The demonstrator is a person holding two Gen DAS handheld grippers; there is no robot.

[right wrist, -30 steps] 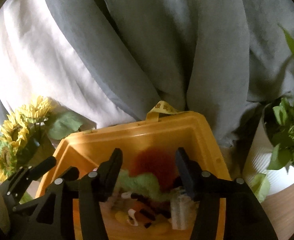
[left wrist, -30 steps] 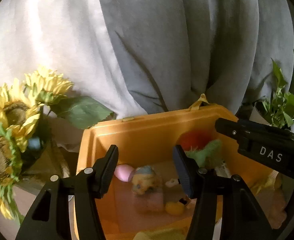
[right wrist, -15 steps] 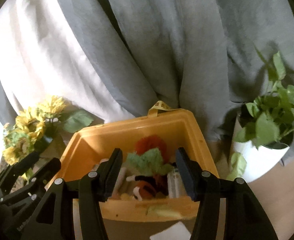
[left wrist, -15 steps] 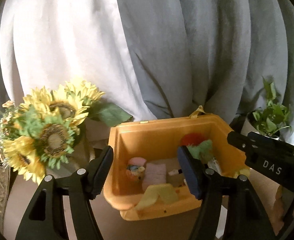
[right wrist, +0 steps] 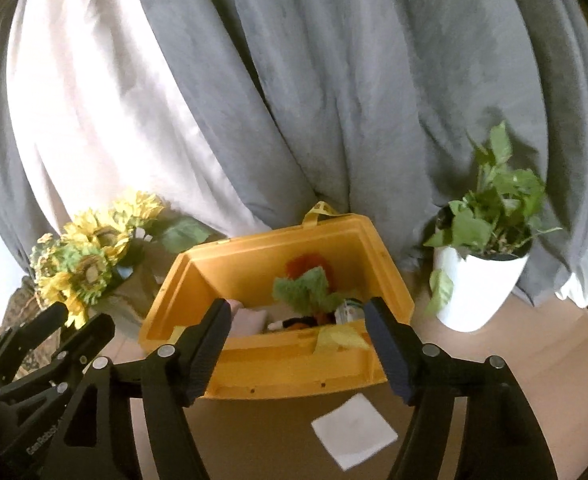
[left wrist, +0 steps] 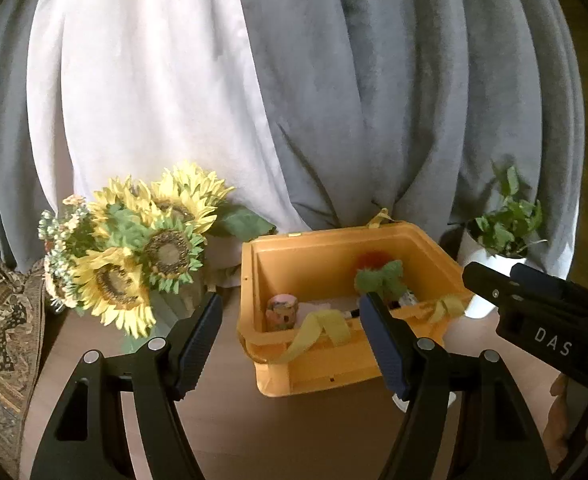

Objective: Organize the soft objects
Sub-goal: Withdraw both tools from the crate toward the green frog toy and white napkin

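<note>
two empty claws facing a yellow bin of soft toys

left wrist view: the left claw (left wrist: 290, 340) gapes wide, holding nothing; the yellow bin (left wrist: 313, 368) sits centre frame on the brown surface (left wrist: 254, 432), a green plush (left wrist: 379, 278) inside, sunflowers (left wrist: 142, 248) at left. right wrist view: the right claw (right wrist: 297, 346) is spread apart and empty, the bin (right wrist: 294, 372) just beyond its tips, a white square (right wrist: 353, 436) lower centre, a potted plant (right wrist: 481, 264) at right.
</note>
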